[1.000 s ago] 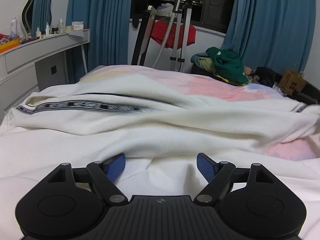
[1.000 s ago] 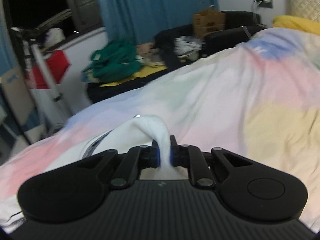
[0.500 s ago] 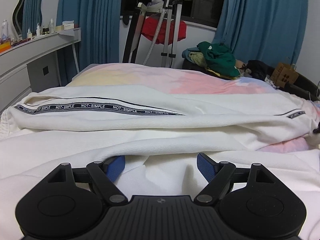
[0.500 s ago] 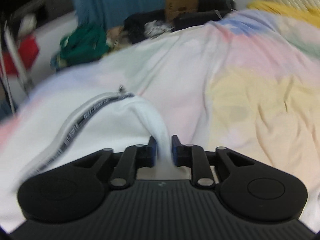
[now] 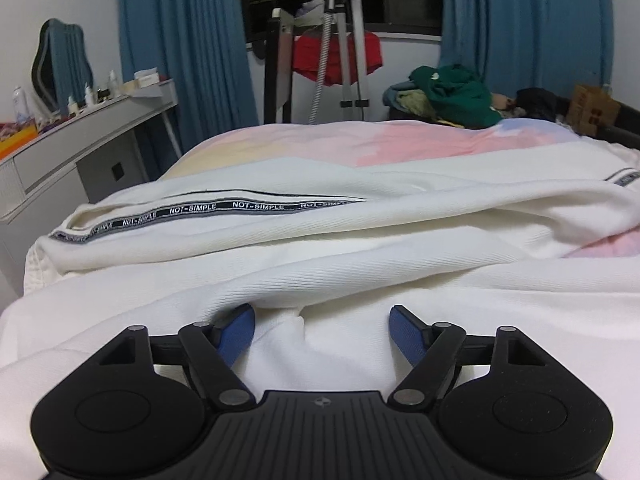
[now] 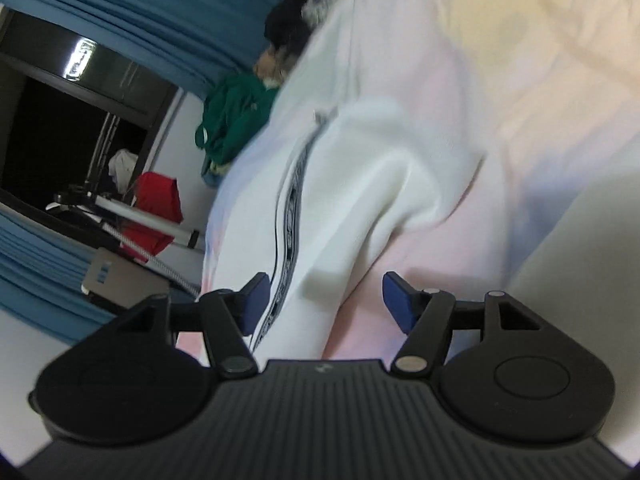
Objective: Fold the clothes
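A white garment (image 5: 320, 240) with a black "NOT-SIMPLE" stripe (image 5: 208, 210) lies folded lengthwise across the pastel bedspread (image 5: 360, 144). My left gripper (image 5: 322, 322) is open, low over the white cloth, with its left blue pad (image 5: 236, 330) partly under a fold. In the right wrist view, which is tilted and blurred, the same garment (image 6: 360, 192) lies on the bed and my right gripper (image 6: 324, 300) is open just above its striped edge (image 6: 290, 216), holding nothing.
A grey vanity desk (image 5: 80, 140) with bottles stands left of the bed. Behind the bed are a metal stand with a red cloth (image 5: 336, 60), blue curtains (image 5: 184, 40), and a pile of green clothes (image 5: 448, 92). A cardboard box (image 5: 592, 108) sits at far right.
My right gripper has opened and let go of the white garment end, which has dropped onto the bed; its view has rolled sideways. My left gripper has stayed open and shifted slightly.
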### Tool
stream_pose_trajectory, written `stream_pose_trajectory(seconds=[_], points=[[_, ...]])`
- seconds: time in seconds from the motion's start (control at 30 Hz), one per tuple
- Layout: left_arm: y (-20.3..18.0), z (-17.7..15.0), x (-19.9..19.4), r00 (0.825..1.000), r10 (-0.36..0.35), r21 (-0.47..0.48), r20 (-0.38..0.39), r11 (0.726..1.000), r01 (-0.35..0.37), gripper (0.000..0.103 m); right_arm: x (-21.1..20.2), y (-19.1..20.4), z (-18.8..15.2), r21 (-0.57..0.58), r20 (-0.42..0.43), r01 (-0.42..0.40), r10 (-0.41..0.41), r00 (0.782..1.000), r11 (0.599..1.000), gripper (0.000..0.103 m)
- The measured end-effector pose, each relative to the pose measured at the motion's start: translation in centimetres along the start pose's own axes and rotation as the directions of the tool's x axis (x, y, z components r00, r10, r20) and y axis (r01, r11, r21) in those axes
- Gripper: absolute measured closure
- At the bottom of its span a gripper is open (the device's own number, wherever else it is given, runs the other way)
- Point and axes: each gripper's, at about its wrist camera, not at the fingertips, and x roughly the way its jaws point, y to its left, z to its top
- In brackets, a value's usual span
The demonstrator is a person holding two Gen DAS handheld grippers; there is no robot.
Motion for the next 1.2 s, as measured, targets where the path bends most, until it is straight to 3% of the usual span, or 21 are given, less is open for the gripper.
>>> stream_pose_trajectory(seconds=[0.07, 0.27, 0.33, 0.4, 0.47, 0.7, 0.9, 1.13, 1.2], points=[[0.4, 0.1, 0.3, 1.000, 0.005, -0.035, 0.000, 0.999, -0.005, 0.035, 1.7, -0.3, -0.3, 0.035, 0.002, 0.015, -0.015, 1.000, 0.999, 0.038], [2.8, 0.3, 1.1, 1.000, -0.016, -0.189, -0.022, 0.982, 0.011, 0.051, 2.8, -2.2, 1.4, 0.064, 0.175, 0.028, -0.039, 0.984, 0.998, 0.042], [3.2, 0.5, 1.2, 0.999, -0.029, -0.215, -0.026, 0.976, 0.023, 0.051, 2.7, -2.5, 2.8, 0.062, 0.223, 0.048, -0.061, 0.973, 0.997, 0.051], [3.1, 0.6, 1.1, 0.999, -0.032, -0.210, -0.027, 0.977, 0.026, 0.051, 2.5, -3.0, 4.4, 0.044, 0.263, 0.056, -0.066, 0.963, 0.997, 0.085], [2.9, 0.7, 1.0, 0.999, -0.029, -0.199, -0.026, 0.980, 0.023, 0.051, 2.7, -3.4, 5.5, 0.022, 0.261, 0.039, -0.044, 0.964, 0.999, 0.090], [2.7, 0.9, 0.8, 0.999, -0.033, -0.178, -0.021, 0.984, 0.028, 0.049, 2.1, -3.0, 5.4, -0.034, 0.314, 0.077, -0.063, 0.947, 0.996, 0.095], [3.3, 0.9, 0.6, 0.999, -0.048, -0.226, -0.019, 0.973, 0.043, 0.052, -2.2, -2.9, 5.3, -0.056, 0.334, 0.104, -0.080, 0.939, 0.993, 0.096], [3.8, 1.2, -1.0, 0.997, -0.076, -0.251, -0.022, 0.966, 0.068, 0.052, -3.3, -6.0, 5.1, -0.057, 0.255, 0.227, -0.206, 0.945, 0.972, 0.096], [3.8, 1.1, -1.7, 0.997, -0.078, -0.237, -0.023, 0.969, 0.070, 0.049, -3.4, -6.1, 4.8, -0.071, 0.236, 0.231, -0.208, 0.949, 0.970, 0.096]])
